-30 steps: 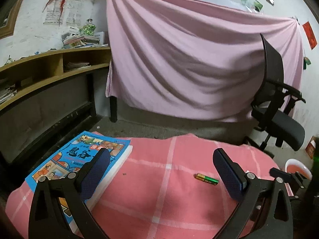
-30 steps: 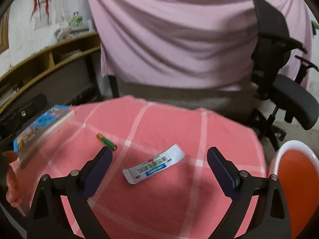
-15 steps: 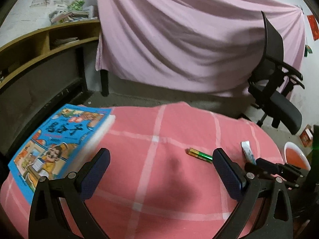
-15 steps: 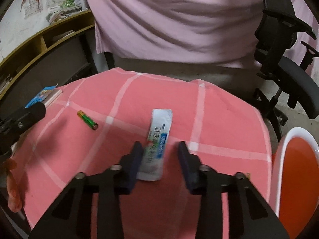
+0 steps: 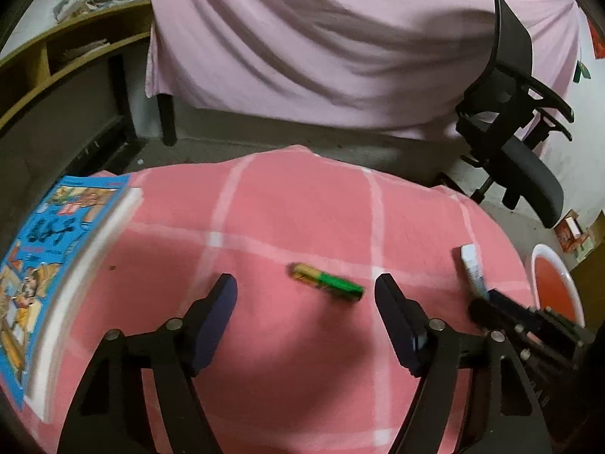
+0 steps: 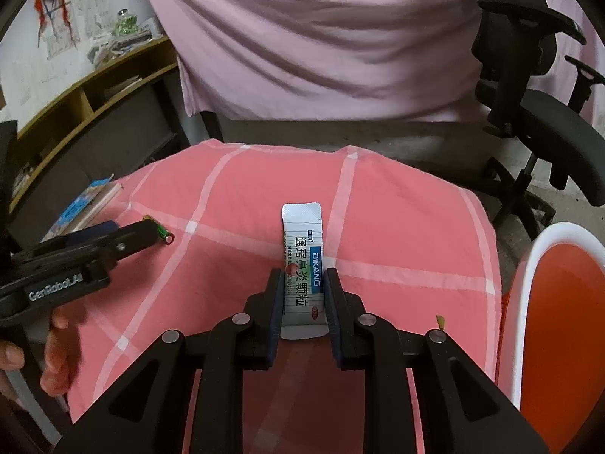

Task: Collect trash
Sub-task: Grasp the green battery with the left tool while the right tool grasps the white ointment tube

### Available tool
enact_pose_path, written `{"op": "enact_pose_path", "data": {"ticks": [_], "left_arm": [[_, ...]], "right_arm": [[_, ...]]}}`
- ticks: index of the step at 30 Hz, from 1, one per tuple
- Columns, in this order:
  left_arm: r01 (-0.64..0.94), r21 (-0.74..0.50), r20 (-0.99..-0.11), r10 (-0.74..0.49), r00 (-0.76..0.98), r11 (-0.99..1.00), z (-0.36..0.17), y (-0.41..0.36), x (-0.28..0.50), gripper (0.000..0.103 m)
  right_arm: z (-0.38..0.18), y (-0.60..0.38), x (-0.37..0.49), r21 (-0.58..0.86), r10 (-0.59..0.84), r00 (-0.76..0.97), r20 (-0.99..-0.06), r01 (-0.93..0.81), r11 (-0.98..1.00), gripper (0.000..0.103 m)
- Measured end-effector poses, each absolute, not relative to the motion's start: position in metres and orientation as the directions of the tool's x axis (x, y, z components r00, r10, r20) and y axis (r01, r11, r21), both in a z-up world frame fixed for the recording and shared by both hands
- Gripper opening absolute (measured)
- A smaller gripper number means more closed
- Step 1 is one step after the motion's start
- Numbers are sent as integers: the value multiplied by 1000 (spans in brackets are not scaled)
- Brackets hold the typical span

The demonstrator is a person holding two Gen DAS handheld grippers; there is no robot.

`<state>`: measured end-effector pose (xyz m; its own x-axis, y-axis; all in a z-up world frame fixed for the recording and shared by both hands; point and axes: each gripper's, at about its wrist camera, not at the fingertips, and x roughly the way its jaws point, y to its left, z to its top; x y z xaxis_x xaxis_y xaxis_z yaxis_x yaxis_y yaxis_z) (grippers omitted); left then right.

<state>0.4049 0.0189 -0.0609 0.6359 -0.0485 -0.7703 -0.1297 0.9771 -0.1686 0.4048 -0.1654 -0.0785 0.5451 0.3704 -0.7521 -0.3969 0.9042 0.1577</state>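
Observation:
A white medicine sachet (image 6: 302, 261) with blue and green print lies on the pink checked tablecloth (image 6: 397, 234). My right gripper (image 6: 304, 278) is shut on the sachet's near half; the sachet (image 5: 473, 268) also shows at the right in the left wrist view. A green and gold battery (image 5: 326, 282) lies on the cloth just ahead of my left gripper (image 5: 306, 287), which is open and partly narrowed, with the battery between and slightly beyond its fingertips. In the right wrist view the left gripper covers most of the battery (image 6: 163, 233).
A blue comic book (image 5: 49, 249) lies at the table's left edge. A white bin with an orange inside (image 6: 544, 249) stands beside the table on the right. A black office chair (image 5: 518, 151) and a pink hanging sheet (image 5: 321, 45) are behind. Wooden shelves (image 6: 94, 90) stand at the left.
My right gripper has closed on the sachet. My left gripper has moved forward and down to the battery, and its fingers have narrowed.

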Motion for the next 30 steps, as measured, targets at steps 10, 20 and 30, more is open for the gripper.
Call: {"op": "enact_pose_path", "data": {"ticks": [10,20,30], "left_arm": [[-195,-87,-789,52,612,977,-68,15,413,35],[-139,-101,-781,8,624,985,-71,13,399,7],[-61,-196,-729,-104,677,979,-62,15,387,7]], "right_arm": [[-79,-162,403,132,362,547,-755,-414,900,19],[-79,-161,402,134,375,543,-751,-431,892,19],[-73,-162,393,133,403,572,-714,-455,881,19]]}}
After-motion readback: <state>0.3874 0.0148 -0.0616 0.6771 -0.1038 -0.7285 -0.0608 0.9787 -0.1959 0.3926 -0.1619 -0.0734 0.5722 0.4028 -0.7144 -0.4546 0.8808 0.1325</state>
